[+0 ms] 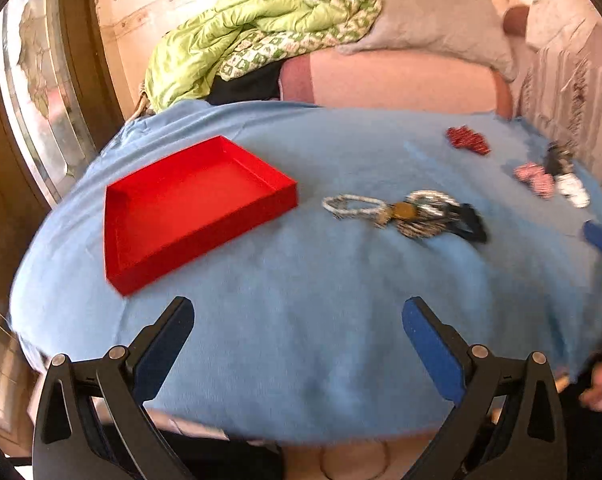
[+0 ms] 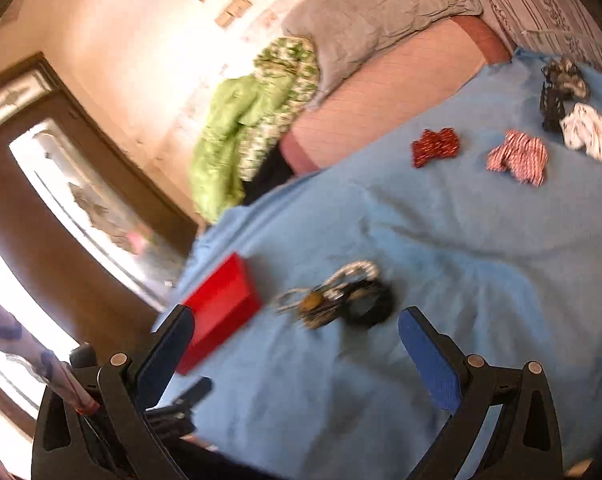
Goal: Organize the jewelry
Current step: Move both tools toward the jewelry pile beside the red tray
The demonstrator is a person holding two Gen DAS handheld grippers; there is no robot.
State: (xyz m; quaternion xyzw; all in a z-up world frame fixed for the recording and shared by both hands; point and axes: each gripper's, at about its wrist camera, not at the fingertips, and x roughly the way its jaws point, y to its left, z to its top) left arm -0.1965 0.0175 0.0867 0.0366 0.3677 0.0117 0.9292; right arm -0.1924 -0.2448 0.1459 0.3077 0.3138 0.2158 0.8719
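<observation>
An empty red tray (image 1: 189,208) lies on the blue cloth (image 1: 301,320) at left; it also shows in the right wrist view (image 2: 221,312). A heap of jewelry (image 1: 405,212), silver beaded loops, a gold piece and a black bangle, lies right of the tray, and in the right wrist view (image 2: 341,300) just ahead of my right gripper. My left gripper (image 1: 297,320) is open and empty above the cloth, short of the tray and heap. My right gripper (image 2: 297,330) is open and empty; its blue fingertip (image 1: 601,240) shows at the left view's right edge.
Small items lie at the far right of the cloth: a dark red piece (image 2: 435,146), a red-white striped piece (image 2: 519,156), a white piece (image 2: 589,132) and a dark clip with a scrunchie (image 2: 561,84). Green quilt (image 1: 253,36), grey pillow (image 1: 429,16) and pink mattress (image 1: 401,80) lie behind. A door (image 2: 81,184) stands left.
</observation>
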